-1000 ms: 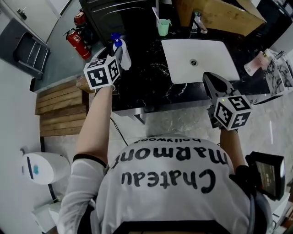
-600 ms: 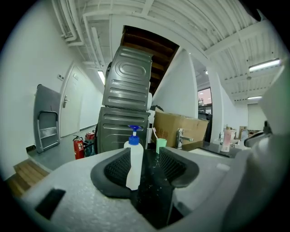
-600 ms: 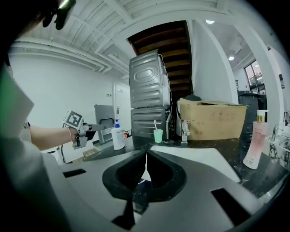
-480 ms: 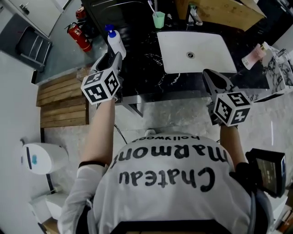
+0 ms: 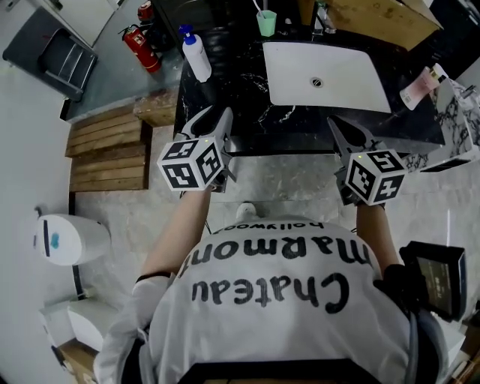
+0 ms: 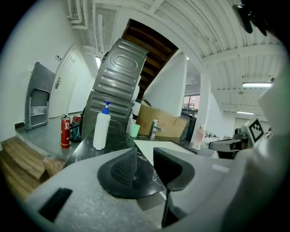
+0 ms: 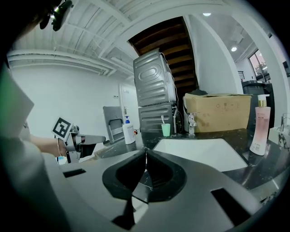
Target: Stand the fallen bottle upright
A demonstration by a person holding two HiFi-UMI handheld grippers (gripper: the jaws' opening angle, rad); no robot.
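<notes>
The left gripper (image 6: 144, 156) is holding its jaws partly spread. They have just been closing, a narrow gap is showing between the ribbed pads, and nothing is sitting in that gap. In the head view this gripper is hanging at the near edge of the dark marbled tabletop (image 5: 247, 112), pointing across it toward the back and touching nothing.

The right gripper (image 7: 145, 152) is keeping its jaws pressed together, tip against tip, with nothing pinched between them. It is hovering at the near edge too, in front of the white sink (image 5: 322, 75).

The white bottle (image 6: 101, 129) with the blue pump is standing at the back left corner of the tabletop, well apart from both grippers. It is resting on its base with its long axis running vertical and the pump pointing up, as both gripper views are showing. In the head view it is appearing slanted, pump toward the upper left.

A green cup (image 5: 266, 22) is sitting behind the sink near the faucet (image 5: 322, 19). A pink bottle (image 7: 259, 127) is standing upright at the right end of the tabletop. A red fire extinguisher (image 6: 65, 131) is standing on the floor to the left.
</notes>
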